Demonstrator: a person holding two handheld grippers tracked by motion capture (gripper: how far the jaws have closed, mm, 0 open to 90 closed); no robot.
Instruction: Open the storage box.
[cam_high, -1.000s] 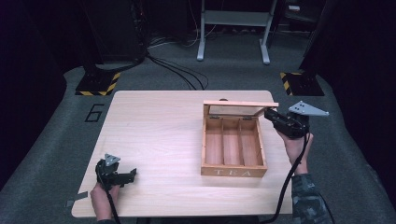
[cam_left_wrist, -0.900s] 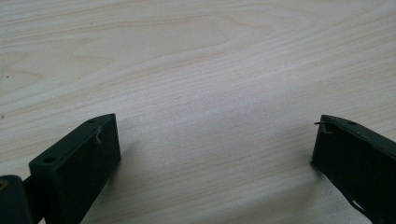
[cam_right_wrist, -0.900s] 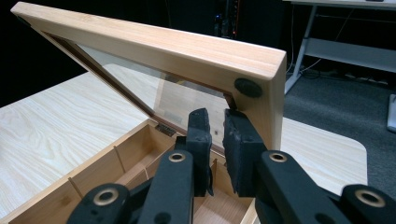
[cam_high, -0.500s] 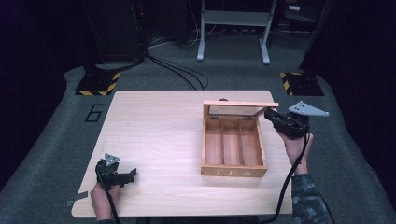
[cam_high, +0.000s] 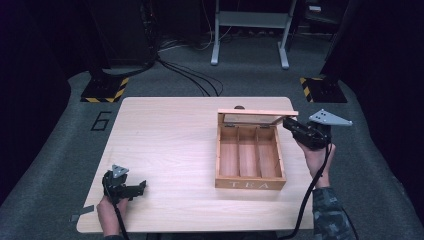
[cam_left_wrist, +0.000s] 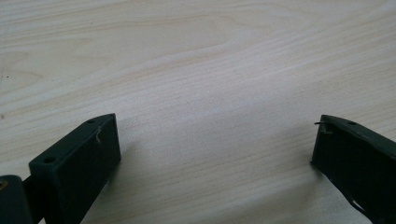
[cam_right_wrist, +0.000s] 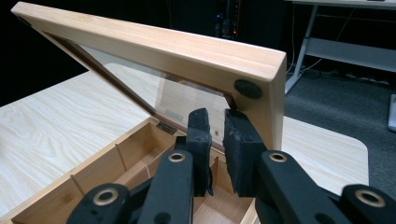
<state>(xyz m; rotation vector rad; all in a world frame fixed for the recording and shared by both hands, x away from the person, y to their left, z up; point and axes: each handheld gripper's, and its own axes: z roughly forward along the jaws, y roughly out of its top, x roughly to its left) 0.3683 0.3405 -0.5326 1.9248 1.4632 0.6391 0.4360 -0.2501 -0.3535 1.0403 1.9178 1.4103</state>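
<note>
My right gripper (cam_high: 289, 125) sits at the right of the high view, its jaws drawn close together at the right edge of the tea box lid (cam_high: 257, 113). In the right gripper view the two pads (cam_right_wrist: 200, 135) stand narrow just under the lid's wooden frame (cam_right_wrist: 196, 53), near the corner with the black bumper (cam_right_wrist: 247, 88); whether they actually pinch the frame or only rest against it I cannot tell. The tea box (cam_high: 250, 184) stands right of centre on the table (cam_high: 165, 140), with its three compartments bare, and the glazed lid stands raised at the far side, tilted up on its hinges.

I judge the work about half done: the lid is up but not fully settled, so it is left either to swing it further back or bring it down.

My left gripper (cam_high: 125, 189) rests low at the lower left of the high view, jaws spread wide over bare wood (cam_left_wrist: 210, 93), holding nothing.

The table's right edge runs close beside my right hand (cam_high: 316, 160), so room there is tight. Left of the box the tabletop lies open and wide, and the far edge behind the lid leaves a narrow strip
</note>
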